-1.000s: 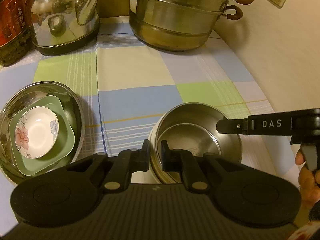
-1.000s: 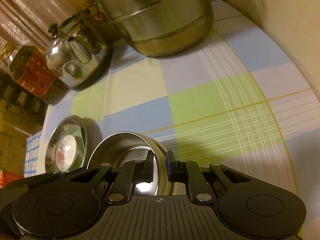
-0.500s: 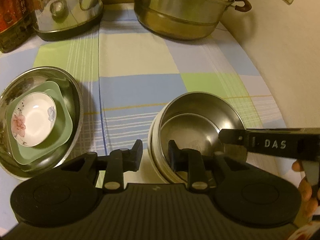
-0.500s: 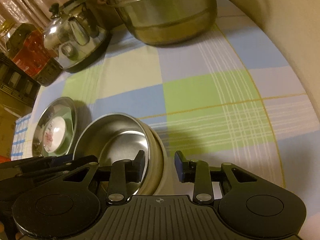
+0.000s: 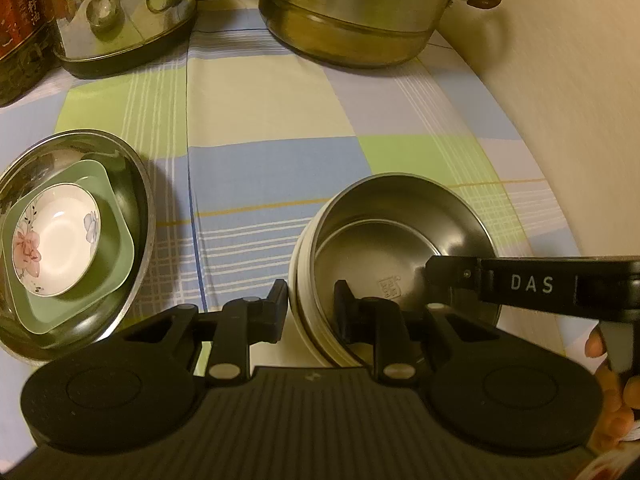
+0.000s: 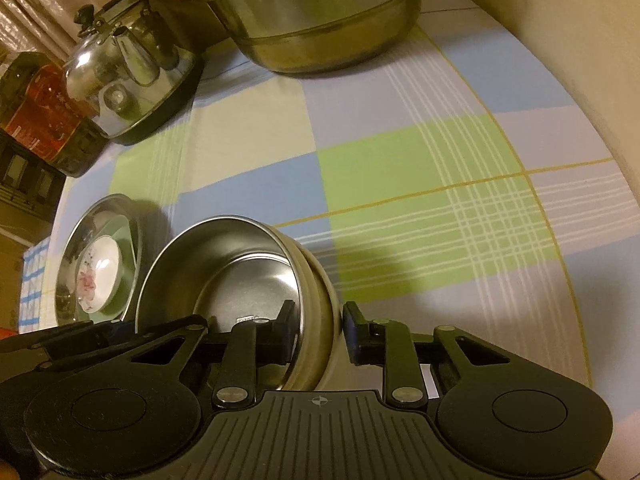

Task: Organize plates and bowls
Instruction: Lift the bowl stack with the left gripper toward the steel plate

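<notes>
**A:** Kitchen table, evening light. What is the left gripper [image 5: 310, 304] doing?

**B:** It points steeply down over the near rim of the round steel-lined bowl with a cream outer wall [image 5: 400, 216]. One finger is outside the wall and one inside, straddling it, with a gap on each side, so it is not clamped.

**A:** And the right gripper [image 6: 320, 316]?

**B:** It is the same picture at the bowl's right-hand edge. The wall stands between its fingers, one in the steel hollow and one against the cream outside. The jaws are closing, though the pads do not look pressed on yet. A person's hand [image 5: 612, 380] shows behind it.

**A:** Is the bowl one piece or several?

**B:** The cream side shows ridges — I cannot tell whether it is a stack. It sits on the blue, green and cream checked cloth [image 5: 260, 100].

**A:** What about the other dishes?

**B:** To the left of the left gripper is a wide shallow steel dish [image 5: 136, 184]. A green square plate [image 5: 116, 248] lies in it, and a white saucer with painted flowers [image 5: 56, 240] lies on that.

**A:** And ahead of the grippers?

**B:** Well ahead there is a shiny steel kettle [image 5: 120, 12] and a large tiered steel steamer pot [image 5: 360, 20].
</notes>
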`<state>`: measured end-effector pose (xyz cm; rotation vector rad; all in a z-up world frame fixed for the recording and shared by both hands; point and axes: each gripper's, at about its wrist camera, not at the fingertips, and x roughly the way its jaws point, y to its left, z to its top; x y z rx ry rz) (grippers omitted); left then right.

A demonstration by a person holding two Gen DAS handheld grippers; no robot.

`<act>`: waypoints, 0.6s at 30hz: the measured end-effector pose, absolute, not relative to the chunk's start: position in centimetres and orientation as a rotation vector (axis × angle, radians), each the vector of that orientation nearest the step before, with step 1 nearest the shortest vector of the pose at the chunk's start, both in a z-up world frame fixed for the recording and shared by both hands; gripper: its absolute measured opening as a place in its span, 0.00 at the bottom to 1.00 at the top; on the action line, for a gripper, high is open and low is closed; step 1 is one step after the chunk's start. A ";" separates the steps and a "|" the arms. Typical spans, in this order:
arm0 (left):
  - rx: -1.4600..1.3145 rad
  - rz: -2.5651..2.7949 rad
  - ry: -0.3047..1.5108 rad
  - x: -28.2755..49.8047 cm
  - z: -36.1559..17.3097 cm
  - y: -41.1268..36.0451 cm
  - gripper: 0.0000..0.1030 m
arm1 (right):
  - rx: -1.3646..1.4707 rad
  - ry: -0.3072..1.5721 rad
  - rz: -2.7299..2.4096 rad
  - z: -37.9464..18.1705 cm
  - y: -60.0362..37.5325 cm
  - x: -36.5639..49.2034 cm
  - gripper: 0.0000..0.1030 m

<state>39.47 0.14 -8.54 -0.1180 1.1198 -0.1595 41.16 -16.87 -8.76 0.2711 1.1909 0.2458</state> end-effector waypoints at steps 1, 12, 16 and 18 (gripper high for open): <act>-0.116 -0.160 1.119 39.5 -8.5 0.1 0.22 | 0.272 1.193 0.245 -8.8 -16.9 41.2 0.25; -0.118 -0.167 1.108 39.3 -8.6 0.2 0.21 | 0.268 1.196 0.256 -8.8 -16.9 41.1 0.24; -0.115 -0.166 1.111 39.4 -8.5 0.1 0.21 | 0.280 1.206 0.257 -8.8 -17.0 41.2 0.24; -0.115 -0.167 1.112 39.3 -8.5 0.2 0.21 | 0.287 1.208 0.257 -8.9 -17.0 41.1 0.23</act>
